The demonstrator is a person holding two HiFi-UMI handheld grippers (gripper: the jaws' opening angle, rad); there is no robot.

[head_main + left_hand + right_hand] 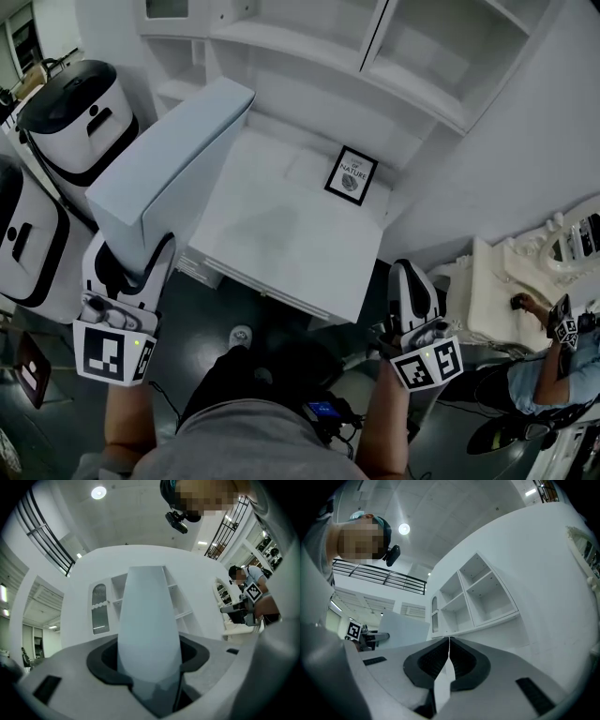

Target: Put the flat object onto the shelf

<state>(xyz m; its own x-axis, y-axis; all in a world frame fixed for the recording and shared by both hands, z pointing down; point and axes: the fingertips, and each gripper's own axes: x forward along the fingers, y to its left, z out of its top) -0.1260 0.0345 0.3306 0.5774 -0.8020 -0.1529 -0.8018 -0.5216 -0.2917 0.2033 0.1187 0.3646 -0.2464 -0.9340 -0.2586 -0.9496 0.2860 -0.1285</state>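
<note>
Reaching from the left gripper (131, 255) toward the shelf unit (412, 56) in the head view: 1 flat object (173, 159), a long pale blue-grey panel with squared edges and a plain, unmarked face. It is tilted up on its long edge. Its far end is beside the left side of the unit's white lower ledge (281, 239) and rests on no shelf. Left gripper: jaws spread wide, clamped on the panel's near end. Right gripper (411, 274): off the ledge's front right corner, short of the unit, touching nothing. 1 framed print (352, 175) stands at the back of the ledge, well apart from the panel.

Left gripper view: flat object (147, 616) fills the gap between the 2 jaws. Seen end-on, it rises as a smooth, rounded strip in front of the shelf unit (108, 606). Both jaws bear on its sides.

Right gripper view: right gripper (448, 654) with jaws drawn together to a hairline slit, nothing between them. Shelf unit (474, 597) lies ahead, with the flat object (405, 629) showing to its left.
</note>
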